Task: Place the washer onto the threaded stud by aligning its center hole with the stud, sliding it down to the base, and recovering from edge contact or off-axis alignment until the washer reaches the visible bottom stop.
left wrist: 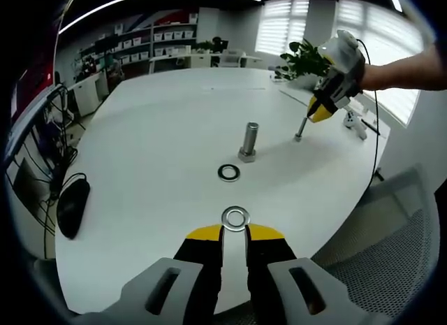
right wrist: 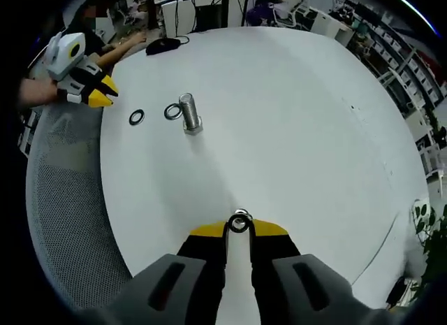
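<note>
Left gripper (left wrist: 235, 230) jaws near-closed (empty) by washer (left wrist: 235, 218), right gripper (right wrist: 239, 228) seemingly pinching small ring (right wrist: 239, 223), stud (left wrist: 248, 142) upright, no legible text.

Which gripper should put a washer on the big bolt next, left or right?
Probably the right. The right gripper pinches a washer at its tips, though it is farther from the stud. The left gripper is nearer, but the loose washer before it lies on the table.
</note>
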`<state>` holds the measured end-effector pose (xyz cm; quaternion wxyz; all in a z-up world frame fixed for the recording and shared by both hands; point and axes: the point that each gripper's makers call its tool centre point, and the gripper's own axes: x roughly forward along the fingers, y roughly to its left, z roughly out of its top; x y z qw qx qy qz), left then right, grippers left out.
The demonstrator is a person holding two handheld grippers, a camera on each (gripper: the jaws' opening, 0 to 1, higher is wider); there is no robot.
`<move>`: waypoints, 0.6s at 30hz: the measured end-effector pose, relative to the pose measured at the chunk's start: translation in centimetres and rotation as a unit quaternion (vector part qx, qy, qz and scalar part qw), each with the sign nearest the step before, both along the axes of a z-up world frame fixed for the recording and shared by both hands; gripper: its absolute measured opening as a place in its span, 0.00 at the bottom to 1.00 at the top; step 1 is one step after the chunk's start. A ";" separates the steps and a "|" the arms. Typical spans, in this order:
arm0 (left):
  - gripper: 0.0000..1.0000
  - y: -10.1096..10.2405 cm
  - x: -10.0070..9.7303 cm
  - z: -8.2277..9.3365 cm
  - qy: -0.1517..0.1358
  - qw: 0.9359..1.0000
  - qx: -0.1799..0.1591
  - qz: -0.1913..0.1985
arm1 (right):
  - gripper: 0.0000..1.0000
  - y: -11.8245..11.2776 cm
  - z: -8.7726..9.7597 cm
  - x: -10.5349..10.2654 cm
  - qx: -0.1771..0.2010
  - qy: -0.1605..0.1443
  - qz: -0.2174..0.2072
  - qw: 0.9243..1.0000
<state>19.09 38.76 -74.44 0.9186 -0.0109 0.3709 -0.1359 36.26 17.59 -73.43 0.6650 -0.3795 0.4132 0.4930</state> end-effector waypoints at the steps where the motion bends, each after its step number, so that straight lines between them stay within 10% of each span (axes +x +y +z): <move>1: 0.10 0.0 0.0 0.0 0.000 1.000 0.000 0.000 | 0.14 0.1 0.0 0.1 0.000 -0.003 0.001 1.000; 18: 0.10 0.1 0.0 0.0 0.001 1.000 0.001 0.002 | 0.14 0.3 -1.0 0.8 -0.013 -0.002 0.006 1.000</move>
